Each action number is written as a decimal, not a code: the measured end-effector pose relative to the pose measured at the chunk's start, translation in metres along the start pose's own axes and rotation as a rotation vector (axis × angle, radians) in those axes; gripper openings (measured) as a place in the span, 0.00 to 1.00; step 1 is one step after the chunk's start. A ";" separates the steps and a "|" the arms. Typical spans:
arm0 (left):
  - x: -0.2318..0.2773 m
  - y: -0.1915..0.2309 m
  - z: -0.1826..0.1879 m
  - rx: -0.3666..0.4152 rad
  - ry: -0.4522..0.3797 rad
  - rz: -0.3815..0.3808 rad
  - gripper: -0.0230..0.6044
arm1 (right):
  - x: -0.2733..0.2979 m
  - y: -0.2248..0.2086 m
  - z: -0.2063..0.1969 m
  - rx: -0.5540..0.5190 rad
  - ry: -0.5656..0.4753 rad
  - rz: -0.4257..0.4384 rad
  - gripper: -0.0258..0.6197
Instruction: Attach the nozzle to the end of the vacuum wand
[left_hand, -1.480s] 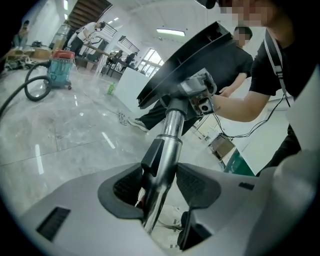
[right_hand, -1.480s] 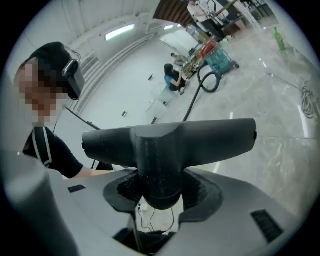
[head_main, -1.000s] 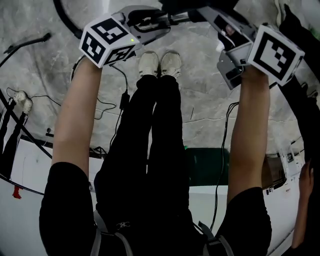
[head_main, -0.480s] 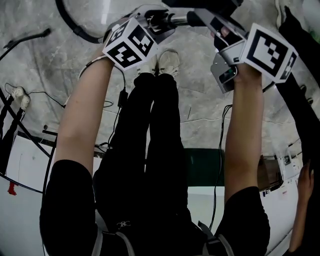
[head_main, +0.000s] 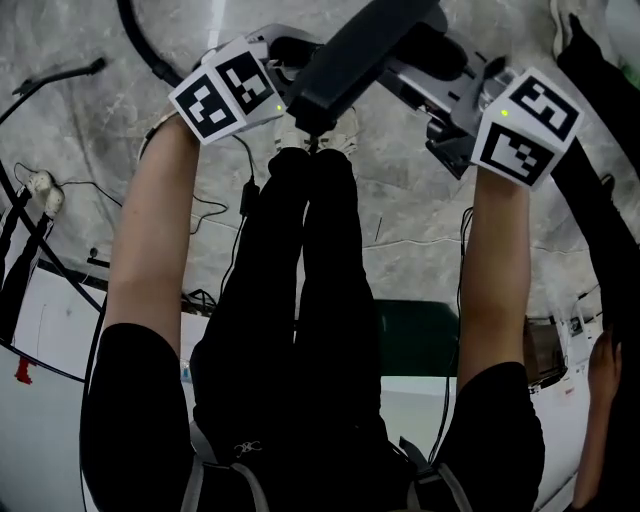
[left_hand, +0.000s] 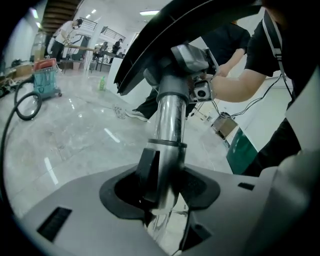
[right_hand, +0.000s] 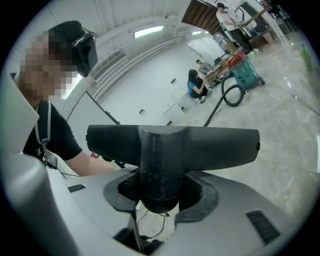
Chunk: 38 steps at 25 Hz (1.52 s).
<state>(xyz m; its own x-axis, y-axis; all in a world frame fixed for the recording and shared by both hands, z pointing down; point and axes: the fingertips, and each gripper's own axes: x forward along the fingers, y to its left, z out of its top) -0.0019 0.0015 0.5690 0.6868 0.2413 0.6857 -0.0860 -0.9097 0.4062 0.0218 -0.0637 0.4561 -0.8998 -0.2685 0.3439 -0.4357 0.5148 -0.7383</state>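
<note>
The black T-shaped floor nozzle (head_main: 355, 55) slants between both grippers above the person's shoes. My right gripper (right_hand: 160, 192) is shut on the nozzle (right_hand: 170, 142) at its round neck, with the wide bar lying crosswise beyond the jaws. The chrome vacuum wand (left_hand: 167, 125) runs up from my left gripper (left_hand: 162, 182), whose jaws have just been closing and now press on the tube. The wand's far end meets the nozzle (left_hand: 175, 35) neck; I cannot see whether it is seated. In the head view the left gripper (head_main: 285, 50) and right gripper (head_main: 435, 70) face each other.
A teal vacuum cleaner (left_hand: 46, 80) with a black hose (left_hand: 22, 105) stands on the marble floor. Cables (head_main: 215, 210) trail near the person's legs (head_main: 320, 300). White tables (head_main: 50, 330) flank them, and another person's hand (head_main: 600, 370) is at the right edge.
The nozzle has swung down from the top edge to slant across between the grippers. Both marker cubes have rolled, and the left gripper has shifted slightly left.
</note>
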 end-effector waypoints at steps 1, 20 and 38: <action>-0.001 0.001 0.000 -0.004 -0.006 0.009 0.36 | 0.001 0.000 0.001 -0.017 -0.011 0.004 0.31; 0.000 0.006 -0.001 -0.070 -0.046 0.118 0.36 | 0.007 -0.006 -0.001 0.013 -0.161 0.033 0.31; 0.044 0.012 -0.032 -0.078 -0.020 0.146 0.39 | -0.006 -0.075 -0.056 0.321 -0.328 -0.473 0.41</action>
<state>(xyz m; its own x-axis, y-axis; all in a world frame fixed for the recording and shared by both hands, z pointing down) 0.0038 0.0119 0.6233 0.6774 0.1011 0.7286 -0.2406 -0.9056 0.3494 0.0590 -0.0552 0.5419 -0.5377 -0.6665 0.5164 -0.7088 0.0258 -0.7049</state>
